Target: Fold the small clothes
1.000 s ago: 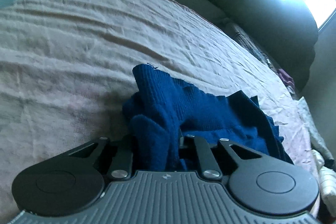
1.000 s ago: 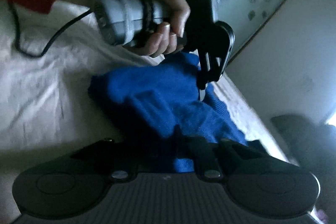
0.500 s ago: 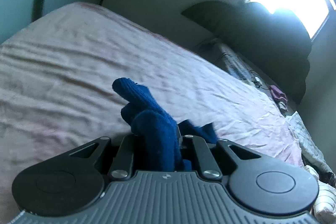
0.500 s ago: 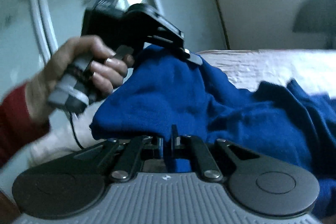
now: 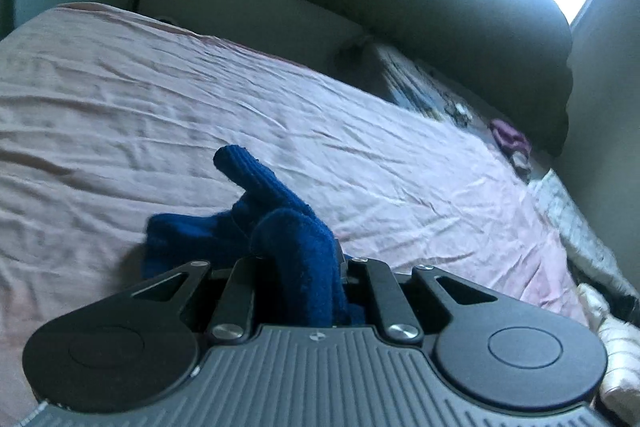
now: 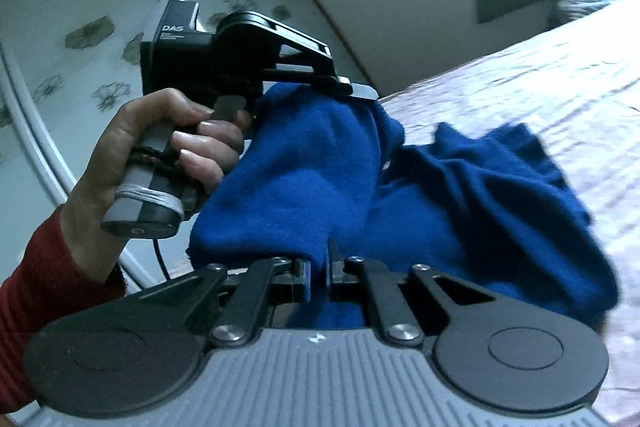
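- Here, on the left, our left gripper (image 5: 298,267) is clamped on a bunched fold of the blue knit garment (image 5: 280,227), which bulges up between its fingers and trails just ahead onto the pink bedsheet (image 5: 160,87).
- In the right wrist view we see our left hand (image 6: 160,147) holding that gripper above the cloth.
- Our right gripper (image 6: 318,267) pinches another edge of the garment, the rest draped ahead and to its right over the sheet.

Garment (image 6: 460,195) on bed (image 6: 560,75), between hand-held grippers.
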